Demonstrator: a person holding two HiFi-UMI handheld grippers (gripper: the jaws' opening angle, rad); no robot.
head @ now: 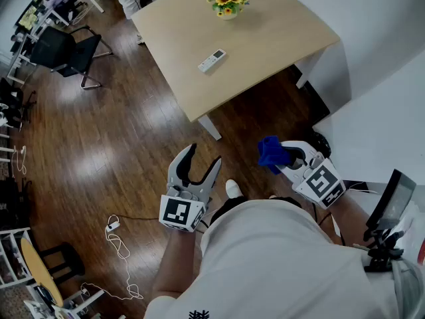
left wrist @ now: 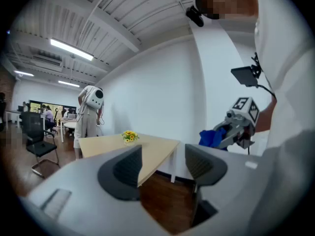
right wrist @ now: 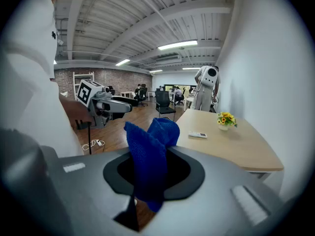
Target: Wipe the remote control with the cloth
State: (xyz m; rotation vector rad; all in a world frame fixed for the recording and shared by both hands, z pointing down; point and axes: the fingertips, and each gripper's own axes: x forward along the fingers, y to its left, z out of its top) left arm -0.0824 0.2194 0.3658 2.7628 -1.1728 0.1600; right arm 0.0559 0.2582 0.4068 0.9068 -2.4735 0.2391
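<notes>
A person stands on a dark wood floor [head: 119,131], seen from above, with a gripper in each hand held out in front of the body. The left gripper [head: 204,157] has its jaws apart with nothing between them; only floor and the table edge show through the gap. The right gripper [head: 284,157] is closed on a blue cloth [head: 269,153], which bunches up above the jaws and hangs a little below them. The two grippers are side by side and well apart. Ahead of them is a light wooden table [head: 265,38] beside a white wall. A white remote [head: 212,60] lies flat on the table, near the middle of its nearer side and well away from both grippers. A small pot of yellow flowers [head: 227,2] stands farther back on the table. A black chair [head: 66,50] stands to the left, and a white cable [head: 119,241] lies on the floor near the person.
</notes>
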